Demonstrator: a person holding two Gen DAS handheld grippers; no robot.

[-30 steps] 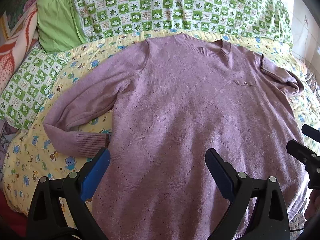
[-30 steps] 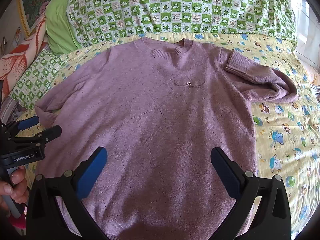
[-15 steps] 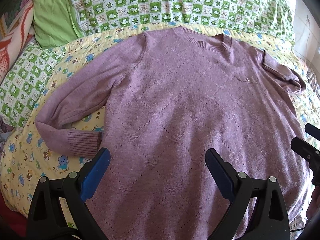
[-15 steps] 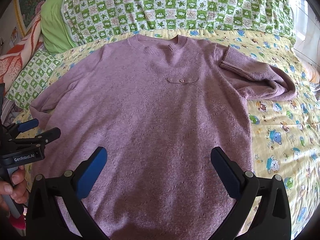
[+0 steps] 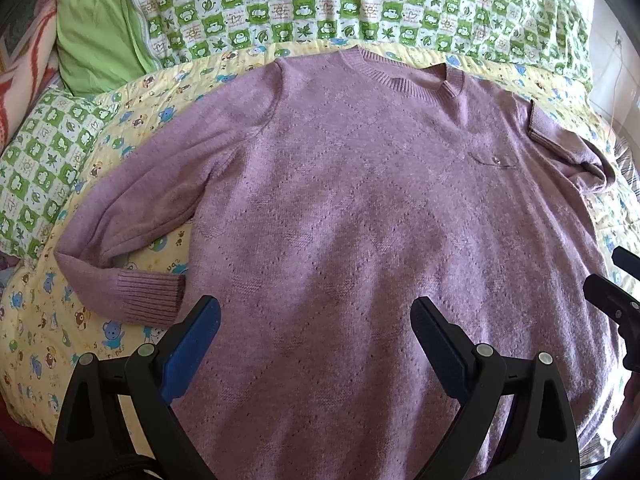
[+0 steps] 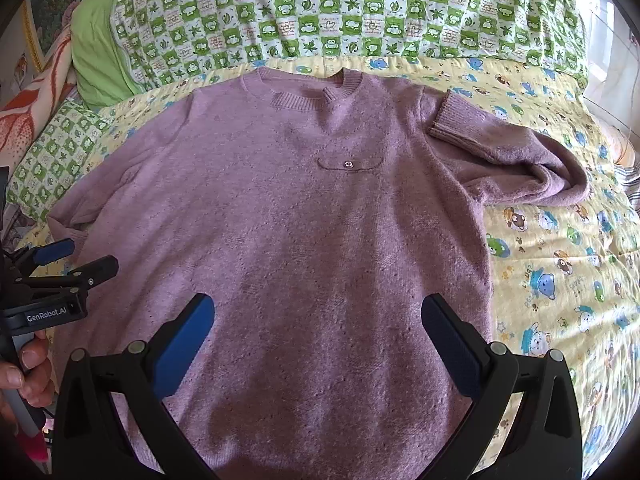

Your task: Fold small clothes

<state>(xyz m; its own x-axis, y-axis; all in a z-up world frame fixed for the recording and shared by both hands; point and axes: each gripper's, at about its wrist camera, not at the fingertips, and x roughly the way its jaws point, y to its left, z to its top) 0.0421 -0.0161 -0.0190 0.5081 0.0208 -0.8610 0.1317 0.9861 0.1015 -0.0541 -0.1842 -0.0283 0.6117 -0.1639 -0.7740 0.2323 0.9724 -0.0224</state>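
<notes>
A mauve knit sweater (image 5: 352, 184) (image 6: 304, 216) lies face up and spread flat on the bed, neck toward the far pillows. Its left sleeve (image 5: 132, 216) bends back so the ribbed cuff (image 5: 148, 296) lies beside the body. The right sleeve (image 6: 516, 160) is folded over on itself, cuff near the shoulder. My left gripper (image 5: 316, 320) hovers open over the lower left of the sweater, nothing between its blue pads. My right gripper (image 6: 318, 316) is open above the lower middle, holding nothing. Each gripper shows at the other view's edge (image 6: 60, 264) (image 5: 616, 292).
A yellow cartoon-print sheet (image 6: 560, 264) covers the bed. A green checked quilt (image 6: 340, 12) and a plain green pillow (image 5: 96, 28) lie along the far side, a checked pillow (image 5: 36, 160) at the left. A hand (image 6: 28, 368) grips the left tool's handle.
Both views have pulled back and down slightly, so the sweater sits a bit farther off and more of it shows. Both grippers stay open; the sweater has not moved.
</notes>
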